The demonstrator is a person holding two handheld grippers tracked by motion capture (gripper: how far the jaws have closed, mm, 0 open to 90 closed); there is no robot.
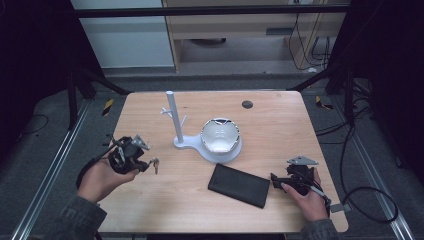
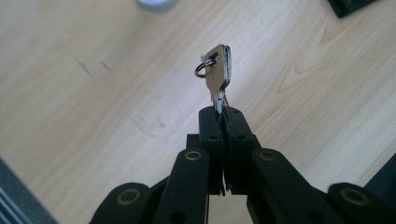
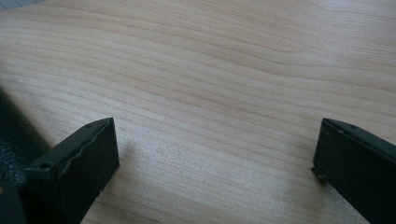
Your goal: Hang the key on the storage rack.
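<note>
My left gripper (image 2: 223, 112) is shut on the blade of a silver key (image 2: 218, 70), which sticks up from the pads with a small metal ring (image 2: 203, 68) through its head. In the high view the left gripper (image 1: 148, 163) hangs over the table's left part and the key (image 1: 155, 165) points right. A white peg stand (image 1: 172, 117) rises behind it on a white base. My right gripper (image 3: 215, 154) rests low over the wood with its jaws wide apart and nothing between them. In the high view the right gripper (image 1: 275, 181) lies beside a black wallet (image 1: 239, 185).
A white bowl-like dish (image 1: 220, 137) sits on the round end of the stand's base (image 1: 187, 143). The wooden table (image 1: 280, 125) has a small dark round hole (image 1: 247, 104) near its back edge. The wallet's edge (image 3: 11, 140) shows at the left of the right gripper view.
</note>
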